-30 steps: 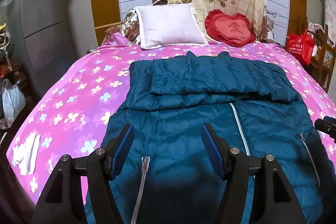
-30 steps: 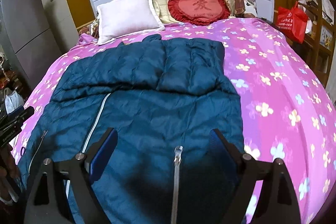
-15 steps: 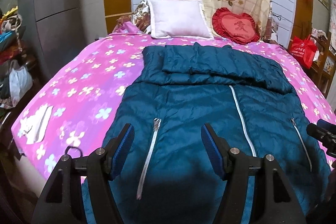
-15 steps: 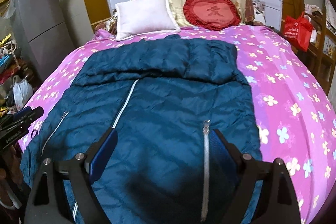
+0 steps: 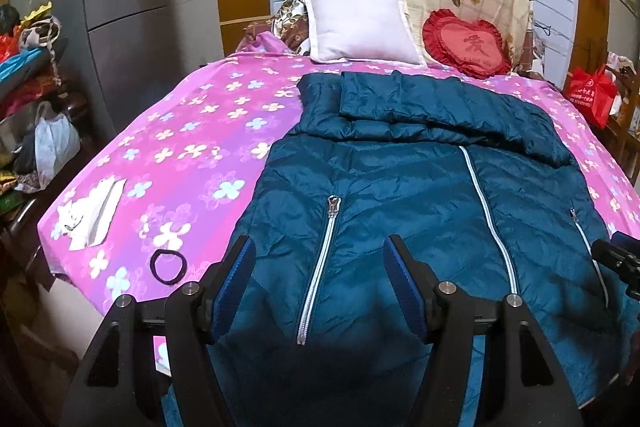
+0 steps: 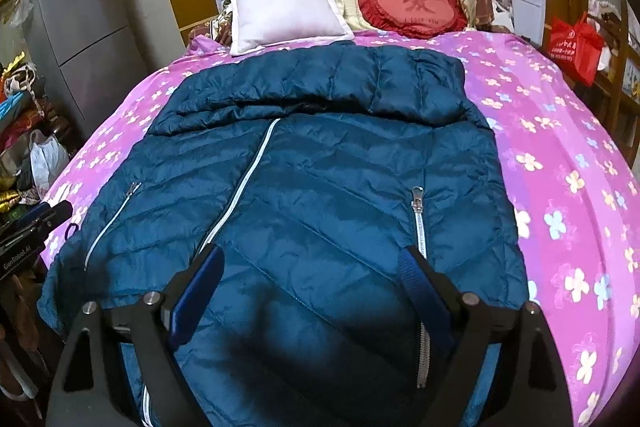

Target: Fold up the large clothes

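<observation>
Oddly, jacket hem hidden behind claws.

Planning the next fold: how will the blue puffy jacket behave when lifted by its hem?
The jacket is quilted and creased, so it will likely drape limply. Its shiny shell probably slips between open pads. Puffy filling suggests it's light.

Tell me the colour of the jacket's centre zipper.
White, against the dark teal jacket; the centre zipper shows best in the left wrist view.
</observation>
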Motion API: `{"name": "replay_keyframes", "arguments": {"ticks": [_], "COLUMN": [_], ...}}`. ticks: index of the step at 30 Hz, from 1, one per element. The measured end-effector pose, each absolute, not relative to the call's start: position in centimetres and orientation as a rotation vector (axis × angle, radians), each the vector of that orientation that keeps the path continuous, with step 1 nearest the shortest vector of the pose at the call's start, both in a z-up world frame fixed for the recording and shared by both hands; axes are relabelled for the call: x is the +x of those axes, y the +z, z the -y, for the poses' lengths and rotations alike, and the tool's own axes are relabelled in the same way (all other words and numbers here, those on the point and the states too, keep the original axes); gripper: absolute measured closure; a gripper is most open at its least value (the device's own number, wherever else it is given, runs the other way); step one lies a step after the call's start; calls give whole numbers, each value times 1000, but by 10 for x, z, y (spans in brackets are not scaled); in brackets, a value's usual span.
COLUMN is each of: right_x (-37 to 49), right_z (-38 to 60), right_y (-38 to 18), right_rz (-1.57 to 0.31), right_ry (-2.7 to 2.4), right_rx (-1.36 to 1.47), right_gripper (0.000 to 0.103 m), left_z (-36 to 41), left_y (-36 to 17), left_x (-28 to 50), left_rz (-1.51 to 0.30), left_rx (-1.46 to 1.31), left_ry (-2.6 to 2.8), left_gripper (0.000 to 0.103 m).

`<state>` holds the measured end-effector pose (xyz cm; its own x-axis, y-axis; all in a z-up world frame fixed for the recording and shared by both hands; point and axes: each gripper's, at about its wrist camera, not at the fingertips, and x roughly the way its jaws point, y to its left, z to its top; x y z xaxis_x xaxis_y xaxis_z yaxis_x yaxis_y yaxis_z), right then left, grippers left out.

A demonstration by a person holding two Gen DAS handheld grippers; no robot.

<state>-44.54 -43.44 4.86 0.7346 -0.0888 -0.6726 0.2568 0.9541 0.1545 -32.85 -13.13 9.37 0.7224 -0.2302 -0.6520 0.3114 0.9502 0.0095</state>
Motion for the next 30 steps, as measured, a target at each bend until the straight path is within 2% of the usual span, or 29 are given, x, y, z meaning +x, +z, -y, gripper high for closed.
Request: {"name": "replay_keyframes", "arguments": {"ticks": [30], "right_x": [-462], "right_z": [430], "right_y": [36], "right_rz": [-763], "right_ry": [-190], "right_rx": [271], "right_gripper": [11], "left_z": [125], "left_y": [82], "left_x": [-341], "left_rz": [-738], "left_rx": [118], "left_ry": [-306], "left_gripper": [55]}}
